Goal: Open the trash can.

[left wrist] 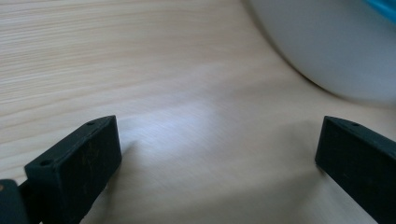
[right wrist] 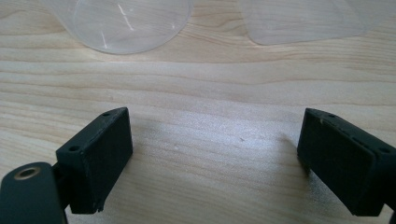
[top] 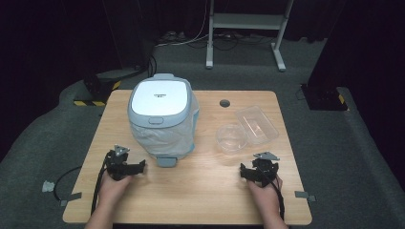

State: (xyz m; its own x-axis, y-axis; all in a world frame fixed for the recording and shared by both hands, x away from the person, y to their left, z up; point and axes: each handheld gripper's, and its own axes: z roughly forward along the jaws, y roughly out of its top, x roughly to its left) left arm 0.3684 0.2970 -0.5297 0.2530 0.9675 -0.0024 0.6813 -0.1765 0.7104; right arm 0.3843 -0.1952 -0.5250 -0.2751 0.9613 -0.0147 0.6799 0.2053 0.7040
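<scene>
A white and grey lidded bin (top: pixel 160 114) with a plastic liner stands at the back left of the wooden table (top: pixel 200 191). A clear round bowl (top: pixel 231 138) and a clear rectangular container (top: pixel 256 125) sit at the right. My left gripper (top: pixel 125 164) rests low on the table just in front of the bin, open and empty (left wrist: pixel 217 154), with the bin's curved base (left wrist: pixel 336 46) ahead at the right. My right gripper (top: pixel 258 168) rests in front of the bowl, open with bare wood between its jaws (right wrist: pixel 215 154). The bowl (right wrist: pixel 126 23) and container (right wrist: pixel 303 18) lie ahead.
A round cable hole (top: pixel 224 103) sits near the table's far edge. Behind the table, a white metal stand (top: pixel 246 21) and cables lie on the grey floor. Bare wood stretches between the two hands.
</scene>
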